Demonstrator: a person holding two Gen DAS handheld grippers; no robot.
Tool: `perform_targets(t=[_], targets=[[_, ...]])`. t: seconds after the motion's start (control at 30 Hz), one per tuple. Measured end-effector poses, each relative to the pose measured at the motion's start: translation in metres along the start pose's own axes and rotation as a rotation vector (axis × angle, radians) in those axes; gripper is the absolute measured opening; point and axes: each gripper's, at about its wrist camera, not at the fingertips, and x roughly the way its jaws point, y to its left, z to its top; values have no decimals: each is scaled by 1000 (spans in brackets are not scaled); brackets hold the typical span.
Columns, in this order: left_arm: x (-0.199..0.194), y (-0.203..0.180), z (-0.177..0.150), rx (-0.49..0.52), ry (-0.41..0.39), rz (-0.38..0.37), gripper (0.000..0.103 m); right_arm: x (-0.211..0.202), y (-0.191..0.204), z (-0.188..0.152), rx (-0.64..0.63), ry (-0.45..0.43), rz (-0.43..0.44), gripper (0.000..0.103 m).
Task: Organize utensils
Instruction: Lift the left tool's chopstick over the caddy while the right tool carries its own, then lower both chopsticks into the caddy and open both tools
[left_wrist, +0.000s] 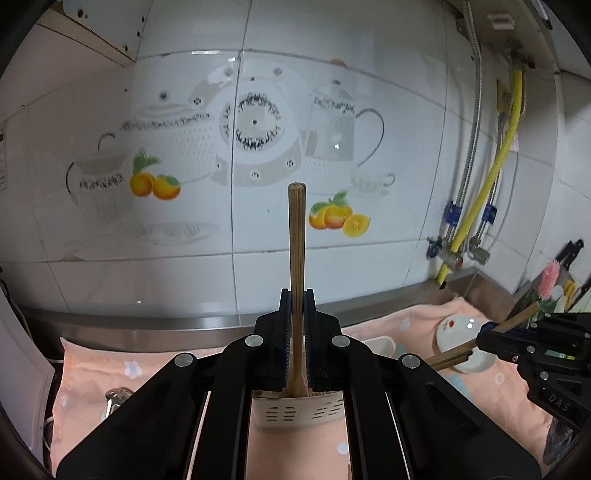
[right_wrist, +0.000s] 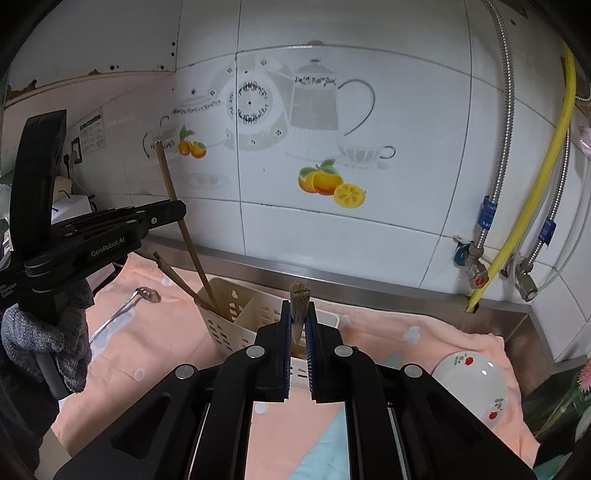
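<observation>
On the tabletop: a peach towel (right_wrist: 443, 332) is covering it, with a tiled wall of painted teapots and oranges (right_wrist: 325, 184) rising behind.
Left tool (left_wrist: 296, 306): its jaws are clamping together on wooden chopsticks (left_wrist: 296, 240), which are standing upright with their lower ends reaching into the holder.
Right tool (right_wrist: 297, 314): its jaws are pinching together on a second bundle of chopsticks (right_wrist: 300, 295), which is pointing away from the camera above the holder.
Utensil holder (right_wrist: 229, 314): this cream slotted basket is sitting near the wall edge, with more chopsticks (right_wrist: 173, 275) already leaning out of its left compartment.
Nearby: a metal ladle (right_wrist: 146, 295) is lying left of the holder; a floral white bowl (right_wrist: 469, 380) is resting to the right.
In the way: the leaning chopsticks are crowding the left compartment.
Person: a gloved hand (right_wrist: 48, 343) is gripping the left tool's handle.
</observation>
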Motion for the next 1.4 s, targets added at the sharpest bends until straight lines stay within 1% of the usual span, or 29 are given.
perform_targets(t=[0.27, 0.4, 0.87, 0.97, 1.0, 1.03, 1.07, 1.1, 1.13, 1.17, 1.23, 1.27, 1.3, 1.37, 1.4], targets=[[14, 3, -13, 4, 60, -6, 6, 18, -1, -8, 9, 40, -3, 7], [16, 4, -16, 10, 76, -2, 6, 23, -2, -10, 15, 50, -3, 7], [19, 7, -22, 7, 100, 5, 7, 28, -1, -12, 22, 59, -1, 7], [18, 7, -21, 9, 104, 8, 7, 27, -1, -13, 24, 53, -2, 10], [18, 7, -21, 8, 104, 6, 9, 27, -1, -13, 24, 49, -1, 14], [18, 7, -21, 7, 105, 4, 14, 26, -1, -12, 25, 46, -2, 19], [18, 6, -21, 8, 104, 9, 18, 25, -1, -12, 25, 44, -2, 21], [17, 6, -21, 8, 101, 16, 26, 24, 0, -13, 23, 43, -2, 24], [16, 6, -21, 6, 98, 16, 31, 24, 0, -13, 23, 41, -4, 27], [15, 6, -21, 3, 95, 16, 33, 23, 0, -13, 23, 39, -4, 29], [13, 5, -21, 6, 93, 21, 39, 20, 0, -13, 26, 32, -2, 41], [12, 5, -22, 10, 89, 25, 44, 19, -1, -14, 26, 29, -4, 43], [11, 4, -22, 12, 85, 27, 47, 18, -1, -14, 26, 27, -4, 44], [8, 4, -22, 15, 83, 29, 49, 16, -1, -14, 25, 22, -6, 49], [6, 4, -22, 14, 82, 32, 54, 15, -2, -14, 27, 18, -10, 54]])
